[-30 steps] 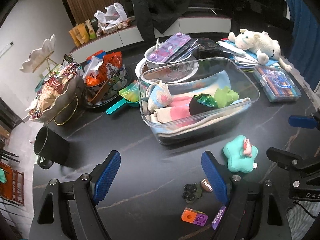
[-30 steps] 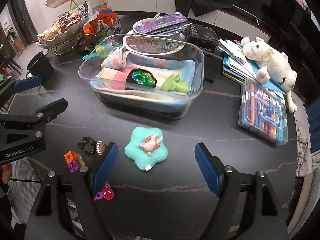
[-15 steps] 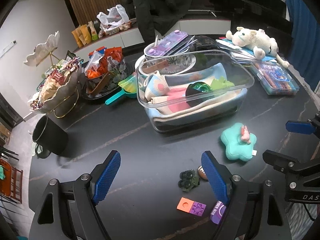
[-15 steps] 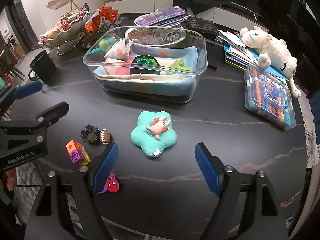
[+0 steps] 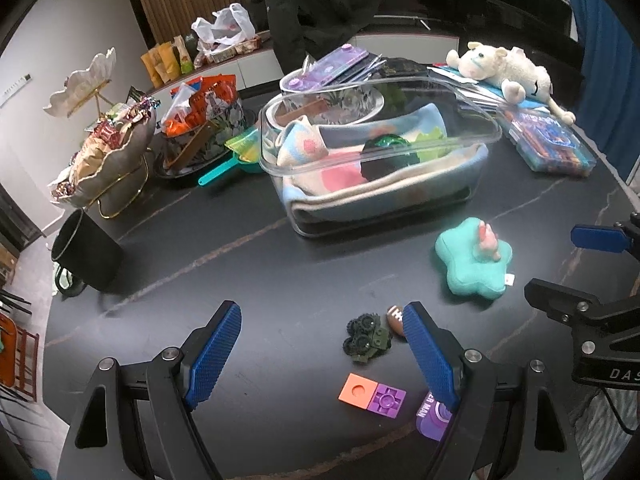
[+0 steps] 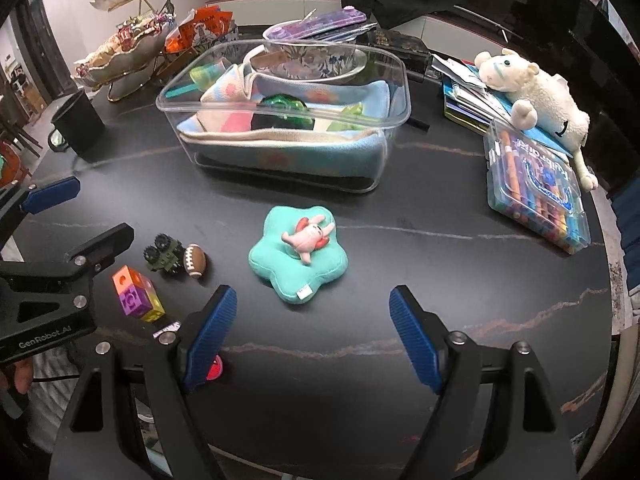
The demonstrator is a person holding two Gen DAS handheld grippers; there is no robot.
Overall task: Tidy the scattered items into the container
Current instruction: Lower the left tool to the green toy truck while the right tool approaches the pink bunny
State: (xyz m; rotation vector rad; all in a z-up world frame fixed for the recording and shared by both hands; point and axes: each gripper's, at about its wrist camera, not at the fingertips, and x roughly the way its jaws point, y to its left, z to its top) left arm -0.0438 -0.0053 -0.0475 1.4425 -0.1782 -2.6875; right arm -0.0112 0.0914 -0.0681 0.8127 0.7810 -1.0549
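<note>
On the dark marble table [image 6: 440, 280] both grippers hover with their blue pads spread wide and nothing between them. From the right wrist view the right gripper [image 6: 310, 336] faces the teal star cushion [image 6: 298, 258], which lies just ahead of its fingers with a pink figure on top; behind it stands the clear container [image 6: 288, 120], lined with a folded blanket and holding green toys. This view alone shows the coloured cube block [image 6: 134, 294] as a stacked cube, beside the toy truck [image 6: 162, 256] and the small football [image 6: 195, 260], which touch each other, and a red piece half hidden behind the near finger. The left wrist view shows what the other cannot: the left gripper [image 5: 322, 350] sits over the toy truck [image 5: 366, 338] and football [image 5: 396, 318], with the block [image 5: 372, 394] lying flat and a purple item partly under its right finger. Bare tabletop lies between cushion and container. A black mug [image 5: 86, 250] stands near the left edge, a crayon case [image 6: 536, 196] and plush lamb [image 6: 536, 96] near the right.
</note>
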